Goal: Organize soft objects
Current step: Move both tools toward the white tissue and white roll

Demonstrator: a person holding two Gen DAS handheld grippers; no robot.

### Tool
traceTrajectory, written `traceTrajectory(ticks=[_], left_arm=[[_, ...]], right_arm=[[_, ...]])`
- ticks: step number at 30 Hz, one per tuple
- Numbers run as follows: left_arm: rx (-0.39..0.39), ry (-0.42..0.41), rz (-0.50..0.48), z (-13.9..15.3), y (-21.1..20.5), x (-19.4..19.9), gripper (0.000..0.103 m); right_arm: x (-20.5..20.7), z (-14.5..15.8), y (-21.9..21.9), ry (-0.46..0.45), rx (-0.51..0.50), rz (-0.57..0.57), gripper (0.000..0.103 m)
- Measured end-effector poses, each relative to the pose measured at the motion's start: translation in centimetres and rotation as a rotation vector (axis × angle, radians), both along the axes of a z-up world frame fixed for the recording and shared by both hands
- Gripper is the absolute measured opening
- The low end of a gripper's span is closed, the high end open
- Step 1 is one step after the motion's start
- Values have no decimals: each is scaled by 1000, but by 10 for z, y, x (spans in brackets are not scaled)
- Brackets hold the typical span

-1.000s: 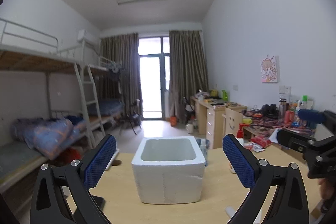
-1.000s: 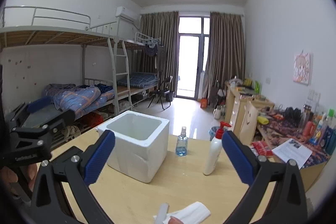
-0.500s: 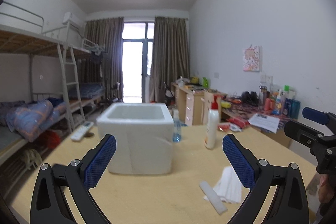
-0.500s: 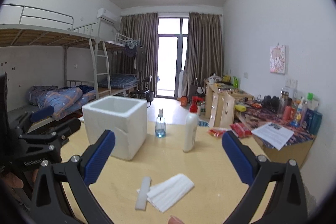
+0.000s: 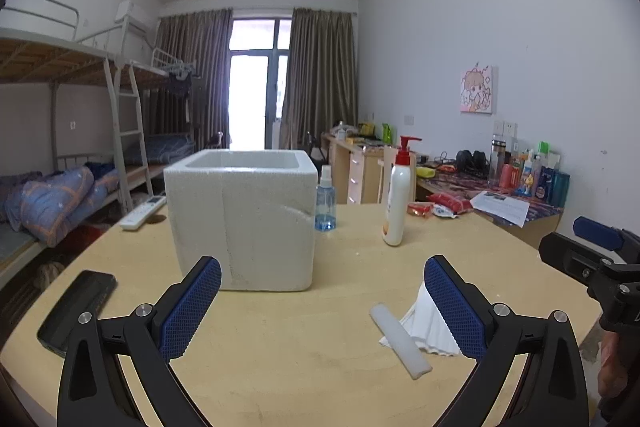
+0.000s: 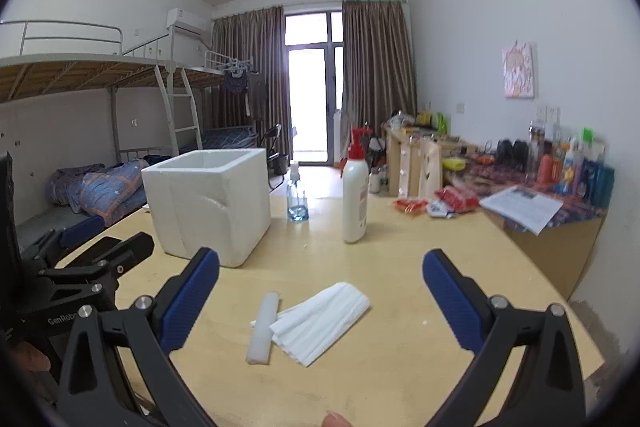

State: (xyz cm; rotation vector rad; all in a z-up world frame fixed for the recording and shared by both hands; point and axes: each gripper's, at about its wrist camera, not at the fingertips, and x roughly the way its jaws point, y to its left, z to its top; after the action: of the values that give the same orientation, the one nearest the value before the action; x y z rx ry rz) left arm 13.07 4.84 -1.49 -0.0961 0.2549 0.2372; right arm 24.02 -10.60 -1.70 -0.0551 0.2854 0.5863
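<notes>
On the pale wooden table [image 6: 400,259], from my right wrist camera, the biggest thing is the white foam box [image 6: 208,203] at about ten o'clock, open top up, sitting flat. At twelve o'clock stands a white pump bottle [image 6: 355,195] with a red head, upright, and just left of it a small clear spray bottle [image 6: 297,201] with blue liquid. Low in the middle, toward six o'clock, lies the folded white cloth [image 6: 320,321]; its long axis runs from seven o'clock up to one o'clock. Touching its left edge is a white foam stick [image 6: 263,327], long axis nearly straight, six to twelve, tipped slightly right at the far end.

My right gripper [image 6: 320,291] is spread wide, blue pads well apart, holding nothing and touching nothing; cloth and stick lie between the pads in view. My left gripper [image 5: 322,301] is likewise spread wide and empty. In its view the foam box [image 5: 244,223] sits dead ahead at twelve o'clock, and the stick [image 5: 400,341] and cloth [image 5: 424,327] lie at four o'clock, the cloth partly hidden behind the right pad. A black flat object [image 5: 78,307] lies at eight o'clock, possibly a phone; I cannot tell for sure.
</notes>
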Motion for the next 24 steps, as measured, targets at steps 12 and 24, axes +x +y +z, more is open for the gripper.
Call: traceTrajectory(ticks=[12, 24], left_arm=[[-19, 23, -14, -2, -1, 9, 102], [-32, 103, -101, -14, -11, 33, 102]], right_arm=[[7, -4, -3, 30, -10, -10, 103], [29, -14, -13, 88, -16, -54, 103]])
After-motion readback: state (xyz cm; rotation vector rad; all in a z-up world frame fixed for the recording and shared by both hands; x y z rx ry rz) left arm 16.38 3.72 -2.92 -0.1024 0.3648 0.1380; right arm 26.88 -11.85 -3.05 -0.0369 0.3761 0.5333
